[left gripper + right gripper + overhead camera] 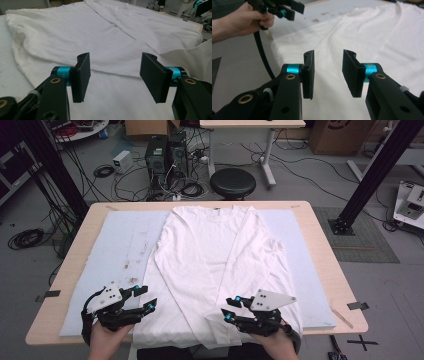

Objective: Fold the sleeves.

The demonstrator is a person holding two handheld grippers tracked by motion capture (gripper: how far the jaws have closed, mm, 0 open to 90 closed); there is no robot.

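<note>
Lying flat, soft white cotton shirt, creased

Black stool and cables on grey floor.

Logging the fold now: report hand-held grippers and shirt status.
Left hand-held gripper open, empty. Right hand-held gripper open, empty. White long-sleeved cotton shirt flat on pale blue mat, sleeves folded in. Nothing in the way.
</note>
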